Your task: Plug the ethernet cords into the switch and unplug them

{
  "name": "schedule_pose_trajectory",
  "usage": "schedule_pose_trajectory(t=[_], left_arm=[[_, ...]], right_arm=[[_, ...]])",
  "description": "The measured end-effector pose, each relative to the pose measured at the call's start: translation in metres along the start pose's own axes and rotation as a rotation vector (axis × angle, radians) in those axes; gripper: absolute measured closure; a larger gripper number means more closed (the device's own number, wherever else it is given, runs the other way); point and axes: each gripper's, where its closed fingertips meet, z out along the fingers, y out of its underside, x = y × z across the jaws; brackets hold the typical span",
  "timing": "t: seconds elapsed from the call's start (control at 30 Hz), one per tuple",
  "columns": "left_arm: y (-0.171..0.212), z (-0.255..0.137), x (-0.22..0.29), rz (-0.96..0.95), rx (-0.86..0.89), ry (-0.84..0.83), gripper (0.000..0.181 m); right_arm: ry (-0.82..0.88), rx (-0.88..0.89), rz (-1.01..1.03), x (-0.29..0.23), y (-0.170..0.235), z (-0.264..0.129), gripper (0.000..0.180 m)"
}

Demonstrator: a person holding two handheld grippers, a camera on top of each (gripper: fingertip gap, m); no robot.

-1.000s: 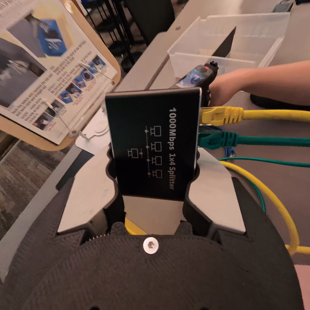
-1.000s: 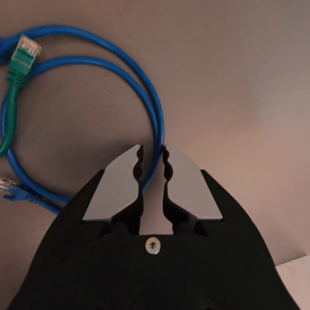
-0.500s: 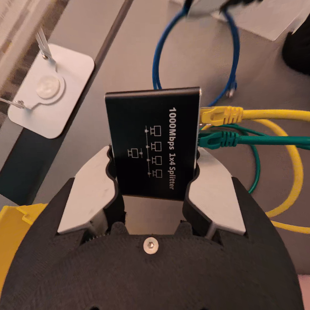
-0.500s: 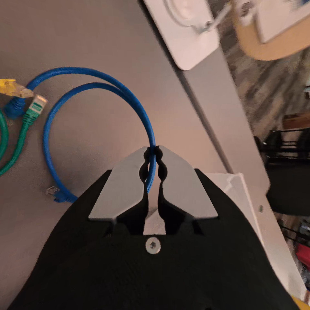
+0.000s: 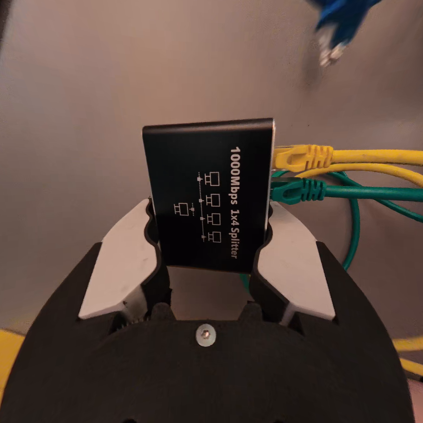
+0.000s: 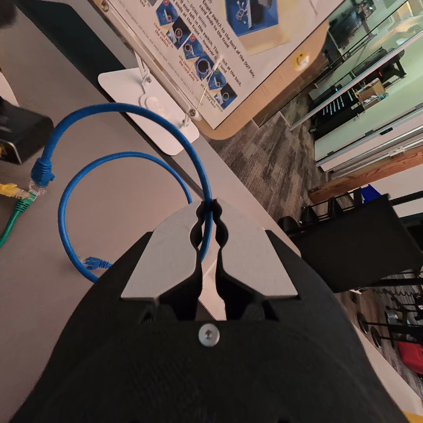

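While I clamp the black switch by its two long sides, my left gripper holds it clear of the grey table, in the left wrist view. At 3 o'clock off its port face a yellow plug and, just below it, a green plug sit seated, their cords trailing off right. The casing is flat, matte black with white markings. At 1 o'clock a blurred blue plug hangs near the frame's top.

In the right wrist view, my right gripper is pinched shut on the blue ethernet cord at mid-length, not at a connector. The cord curls in two loops; one blue boot lies at 9 o'clock beside the loose yellow end and green end, the other blue end at 8 o'clock near my fingers. A paper sheet on a white stand is at 12 o'clock.

I judge this the plugging phase, third cord in hand. Next I'd need a grip nearer a connector, clip oriented, aimed at a free port beside the green plug.
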Motion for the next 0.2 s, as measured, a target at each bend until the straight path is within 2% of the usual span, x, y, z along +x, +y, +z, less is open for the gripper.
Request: schedule_pose_trajectory(t=[0.1, 0.2], left_arm=[[0.002, 0.026, 0.009, -0.004, -0.067, 0.058, 0.092], [0.002, 0.043, 0.021, -0.003, -0.111, 0.118, 0.092]], right_arm=[[-0.002, 0.021, 0.022, 0.012, 0.002, -0.015, 0.173], [-0.075, 0.031, 0.019, 0.008, 0.005, -0.025, 0.173]])
